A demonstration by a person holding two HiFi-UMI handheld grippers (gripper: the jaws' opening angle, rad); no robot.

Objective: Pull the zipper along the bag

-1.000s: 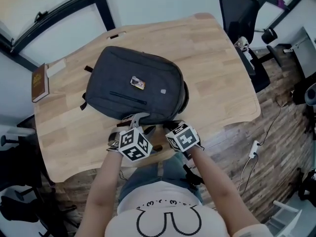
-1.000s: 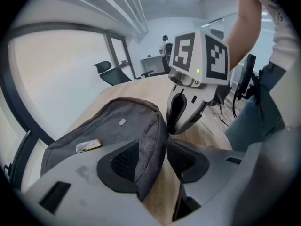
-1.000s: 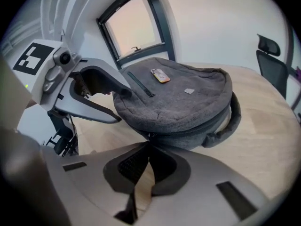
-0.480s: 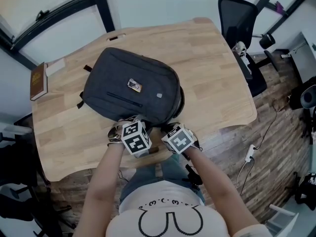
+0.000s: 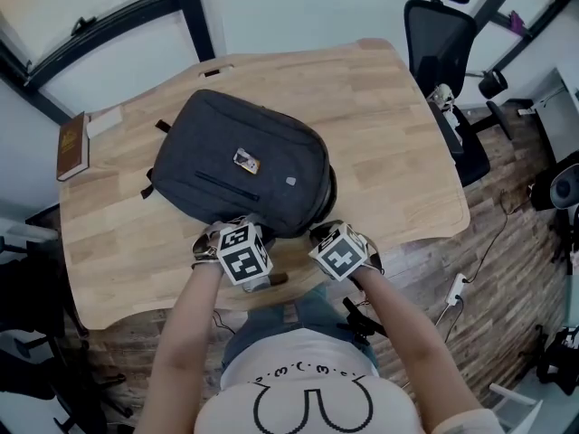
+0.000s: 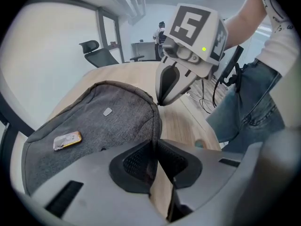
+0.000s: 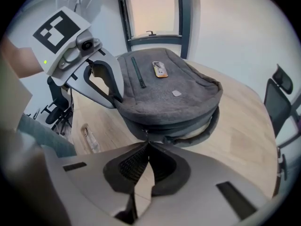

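Grey bag (image 5: 240, 165) is getting clamped at its edge by the just-closing left hand-held gripper (image 6: 154, 145); the right hand-held gripper (image 7: 145, 144) is pinching the zipper pull (image 7: 144, 134), seemingly ready for pulling.

Charcoal-grey bag (image 5: 240, 172) with a gold-edged tag (image 5: 245, 160) on a pale wood-grain table (image 5: 398, 134). Far left, a brown book (image 5: 71, 146); far right, a black chair (image 5: 441, 34). The left gripper (image 6: 153, 144) and right gripper (image 7: 146, 147) are grey (cubes patterned with black-and-white squares). Near: blue jeans (image 5: 303, 310), white shirt (image 5: 289, 355) with black line-drawing.
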